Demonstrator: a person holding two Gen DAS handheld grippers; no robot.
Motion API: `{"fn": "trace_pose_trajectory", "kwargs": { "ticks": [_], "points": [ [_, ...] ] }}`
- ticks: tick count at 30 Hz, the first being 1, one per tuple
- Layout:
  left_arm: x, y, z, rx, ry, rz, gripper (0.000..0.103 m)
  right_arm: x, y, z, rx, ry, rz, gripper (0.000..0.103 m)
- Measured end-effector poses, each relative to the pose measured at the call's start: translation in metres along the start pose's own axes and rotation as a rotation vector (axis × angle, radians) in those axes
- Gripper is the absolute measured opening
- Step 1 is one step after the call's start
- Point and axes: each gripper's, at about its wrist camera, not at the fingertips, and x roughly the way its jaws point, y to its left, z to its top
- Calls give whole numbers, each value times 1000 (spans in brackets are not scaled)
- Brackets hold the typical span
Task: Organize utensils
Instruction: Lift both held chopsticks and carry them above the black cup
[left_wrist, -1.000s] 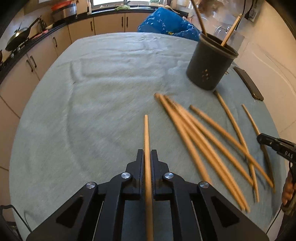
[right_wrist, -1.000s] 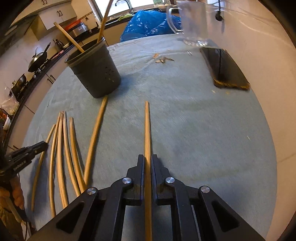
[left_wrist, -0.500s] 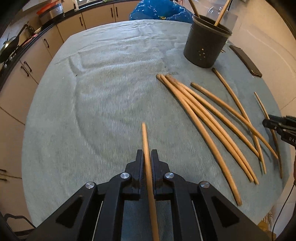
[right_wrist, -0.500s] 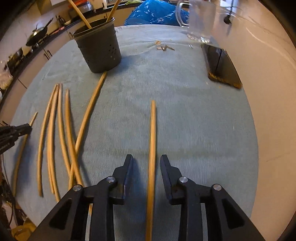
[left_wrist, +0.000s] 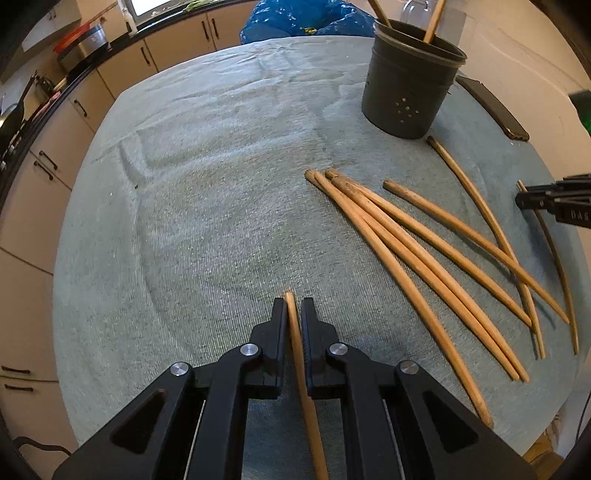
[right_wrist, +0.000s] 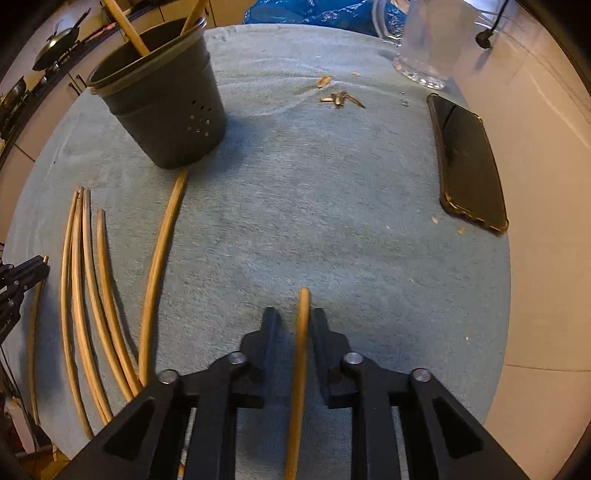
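We've got one chopstick (left_wrist: 295, 332) clenched in the left claw (left_wrist: 294, 314) and the right claw (right_wrist: 293, 325) closing on another (right_wrist: 301, 339) above the surface (right_wrist: 314, 221) — light, stiff, slippery sticks — so pinch mid-length.

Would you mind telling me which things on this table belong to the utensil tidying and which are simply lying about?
Belongs to the job: loose chopsticks, dark utensil holder, chopstick in the left gripper.
Lying about: phone, glass mug, keys.
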Motion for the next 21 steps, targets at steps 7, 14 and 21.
{"fn": "trace_pose_trajectory", "kwargs": {
  "ticks": [7, 14, 21],
  "points": [
    [-3, 3, -4, -24, -39, -21, 5, -5, 8, -5, 10, -57, 12, 6],
    [-36, 12, -19, -101, -140, -40, 5, -46, -1, -31, 82, -213, 89, 6],
    [-101, 9, -35, -140, -308, -47, 5, -105, 5, -60, 96, -402, 81, 6]
  ]
}}
